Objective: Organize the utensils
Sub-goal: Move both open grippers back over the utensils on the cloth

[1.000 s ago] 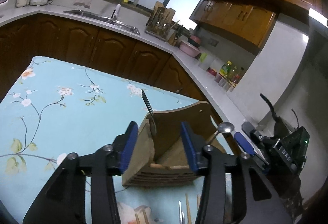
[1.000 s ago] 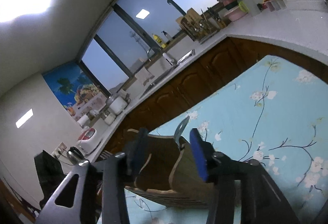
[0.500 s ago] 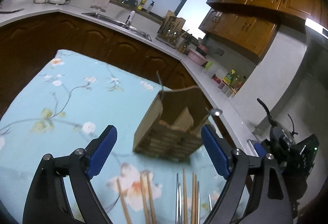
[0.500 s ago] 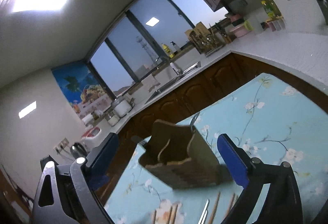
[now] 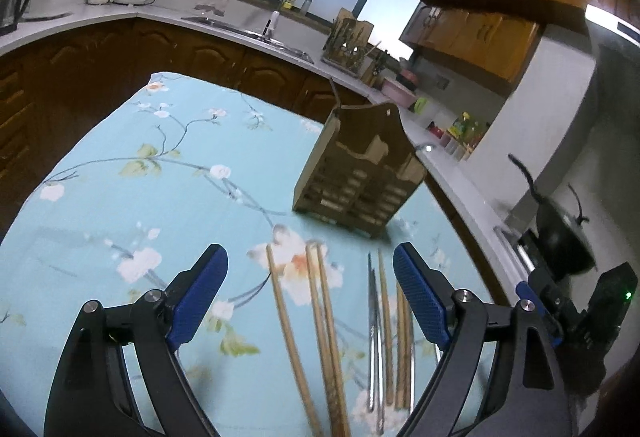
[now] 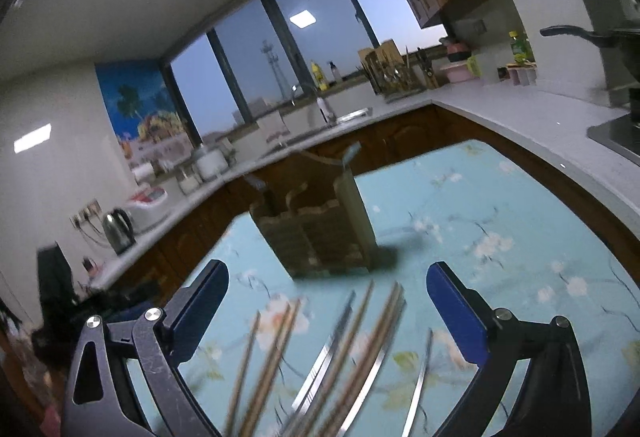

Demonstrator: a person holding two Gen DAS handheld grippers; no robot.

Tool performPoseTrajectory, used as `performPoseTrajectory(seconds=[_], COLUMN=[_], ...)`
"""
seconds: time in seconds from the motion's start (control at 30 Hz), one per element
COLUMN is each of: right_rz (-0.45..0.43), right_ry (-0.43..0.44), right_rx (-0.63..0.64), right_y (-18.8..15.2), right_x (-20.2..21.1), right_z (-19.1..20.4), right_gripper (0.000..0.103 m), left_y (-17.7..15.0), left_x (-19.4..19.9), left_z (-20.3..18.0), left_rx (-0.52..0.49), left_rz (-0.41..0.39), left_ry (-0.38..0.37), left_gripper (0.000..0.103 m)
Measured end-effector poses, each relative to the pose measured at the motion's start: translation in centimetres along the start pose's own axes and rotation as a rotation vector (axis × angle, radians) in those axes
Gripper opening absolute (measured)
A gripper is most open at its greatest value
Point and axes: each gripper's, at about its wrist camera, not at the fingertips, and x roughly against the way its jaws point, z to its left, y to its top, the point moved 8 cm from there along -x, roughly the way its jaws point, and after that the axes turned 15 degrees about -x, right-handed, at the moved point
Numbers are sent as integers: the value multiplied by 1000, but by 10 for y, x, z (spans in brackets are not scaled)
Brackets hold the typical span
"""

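A wooden utensil holder (image 5: 360, 173) stands upright on a worktop (image 5: 120, 197) covered in a pale blue floral cloth, with one metal utensil handle (image 5: 333, 93) rising from its left rear corner in the left wrist view. Between the holder and the cameras lie loose wooden chopsticks (image 5: 320, 317) and slim metal utensils (image 5: 374, 325), side by side and pointing toward the holder, near it but not touching. The left claw (image 5: 310, 297) hangs spread wide above them, its blue pads clear of everything. The right claw (image 6: 328, 305) is likewise spread wide and pinches nothing, the chopsticks (image 6: 276, 349) and metal pieces (image 6: 332, 349) blurred beneath it. No brand, label or lettering can be read in either view; bottles on the rear counter are too small to make out.
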Motion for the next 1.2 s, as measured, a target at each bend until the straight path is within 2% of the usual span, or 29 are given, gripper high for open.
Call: performPoseTrajectory(seconds=[0.27,0.53,0.97,1.03,1.1,1.2], right_rz=[44,82,158,168,183,210], right_ry=[-86,-144,-145,-144,-148,-155], right_rx=[50,68,56,50,46,30], right_y=[-33,-44,-48,-45,-44,-41], right_x=[12,8,-18,-25,-34,-48], right_z=[-14,-24,-24,-23,-23,-25], right_gripper=[101,101,99,95,87,82], left_y=[-34,-48,-53,-50,-48,-46], left_x=[2,-1,-25,-30,-36,-47], left_z=[0,4,11,10,9,6], left_rx=[-25,-33,-68,-75,-88,-93], left_rz=[67,108,211,223,243,263], left_ry=[19,42,70,68,73,58], left_gripper=[87,87,87,87,87,87])
